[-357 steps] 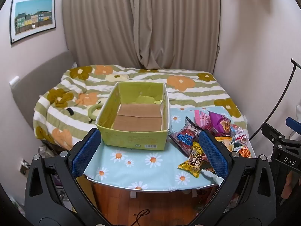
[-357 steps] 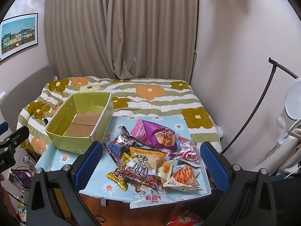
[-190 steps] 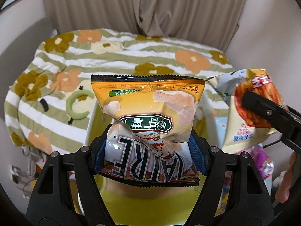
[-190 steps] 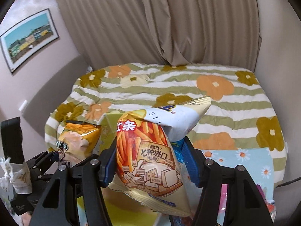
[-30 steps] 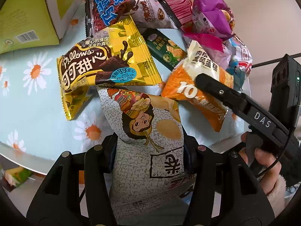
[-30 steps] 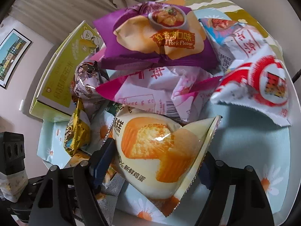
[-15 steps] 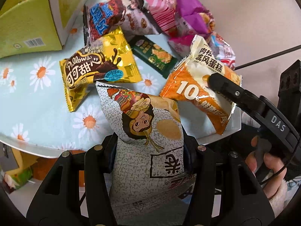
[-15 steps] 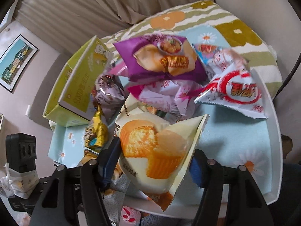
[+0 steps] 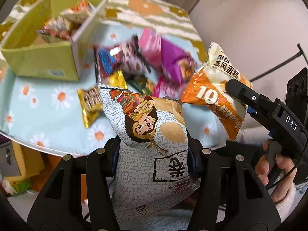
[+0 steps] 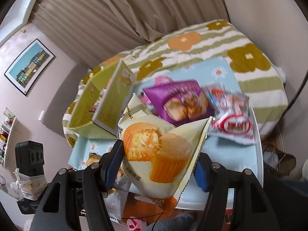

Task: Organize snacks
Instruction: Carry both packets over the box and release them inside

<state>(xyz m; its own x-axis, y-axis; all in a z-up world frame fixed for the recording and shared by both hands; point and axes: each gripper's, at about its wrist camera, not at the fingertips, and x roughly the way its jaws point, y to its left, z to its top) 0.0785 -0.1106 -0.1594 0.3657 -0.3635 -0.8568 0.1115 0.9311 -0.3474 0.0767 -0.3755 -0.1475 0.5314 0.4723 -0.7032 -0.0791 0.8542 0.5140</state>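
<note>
Snacks both clamped and lifted off the table [image 9: 48,104]: left gripper [image 9: 154,154] squeezes the speckled bag [image 9: 152,154], right gripper [image 10: 157,165] the cake packet [image 10: 157,150], probably headed for the green box [image 9: 44,65] at ten o'clock.

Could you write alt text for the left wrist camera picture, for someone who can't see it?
The left gripper clamps a speckled grey snack bag above a daisy-print table. At right, the right gripper holds an orange cake packet; a green box holds snacks.
</note>
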